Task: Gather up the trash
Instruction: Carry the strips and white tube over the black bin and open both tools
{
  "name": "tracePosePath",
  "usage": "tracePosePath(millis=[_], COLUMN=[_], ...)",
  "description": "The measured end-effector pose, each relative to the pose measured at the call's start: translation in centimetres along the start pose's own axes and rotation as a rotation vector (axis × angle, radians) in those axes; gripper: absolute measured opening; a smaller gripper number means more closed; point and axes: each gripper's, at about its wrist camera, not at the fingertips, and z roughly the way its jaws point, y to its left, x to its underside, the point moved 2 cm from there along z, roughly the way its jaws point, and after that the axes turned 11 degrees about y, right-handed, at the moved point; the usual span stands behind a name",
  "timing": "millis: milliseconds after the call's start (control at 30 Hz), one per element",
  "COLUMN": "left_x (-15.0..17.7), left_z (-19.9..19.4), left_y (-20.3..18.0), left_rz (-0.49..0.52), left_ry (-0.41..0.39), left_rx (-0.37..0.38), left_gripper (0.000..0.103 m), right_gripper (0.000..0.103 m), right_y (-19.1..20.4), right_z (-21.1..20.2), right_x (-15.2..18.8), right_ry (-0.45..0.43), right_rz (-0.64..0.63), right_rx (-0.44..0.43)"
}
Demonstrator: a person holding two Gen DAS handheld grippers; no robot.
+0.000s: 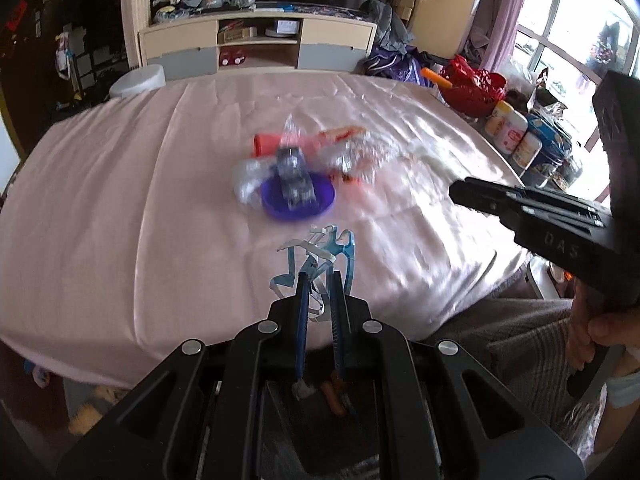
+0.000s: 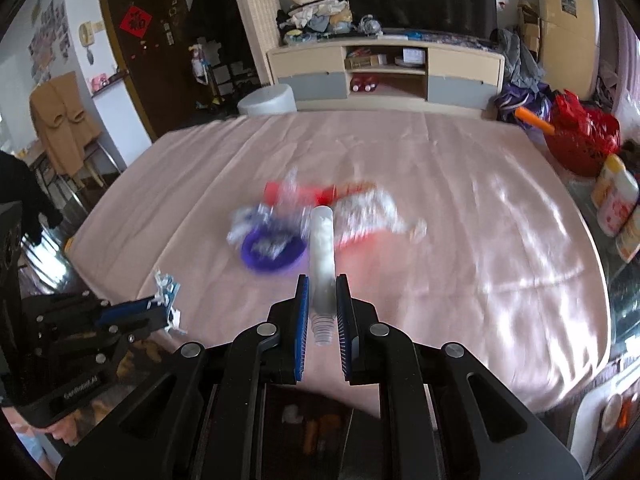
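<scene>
Left gripper (image 1: 320, 276) closed on a piece of blue-and-white cut-out plastic packaging (image 1: 316, 256), held above the near edge of the pink-sheeted bed (image 1: 120, 200); the same gripper and scrap appear at lower left in the right wrist view. Right gripper (image 2: 322, 300) clamped on a clear plastic bottle (image 2: 323, 248), its threaded neck toward the camera and its body pointing out over the sheet. Remaining trash lies in one blurred cluster near the middle of the bed: a purple dish (image 1: 298, 200) with crumpled clear plastic (image 1: 294, 180) in it, an orange-red tube (image 1: 268, 144) behind, and a crinkled wrapper (image 1: 356, 152) just to the right. Broad bare sheet surrounds the cluster on all sides, widest to the left and toward the far edge. Beyond the far edge stand a white stool (image 2: 268, 100) and a low cabinet (image 2: 384, 68); along the right edge, a red basket (image 2: 580, 140) and white containers (image 2: 616, 200) crowd close to the mattress.
</scene>
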Motion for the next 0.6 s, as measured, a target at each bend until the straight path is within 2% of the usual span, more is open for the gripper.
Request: tracePosePath(millis=[233,600], left_x=[4.2,10.8], left_z=[1.2,6.4], left_y=[-0.5,-1.1], left_rz=[-0.011,-0.013], left_ry=[0.047,0.180], left_rx=[0.013,0.049], left_gripper=[0.009,0.009], right_gripper=[0.015,0.015], right_y=[0.5,1.0], right_z=[1.8,6.7], right_x=[5.2,12.7], right_ry=[0.096,0.252], right_rz=[0.036,0.102], right_rx=[-0.063,-0.103])
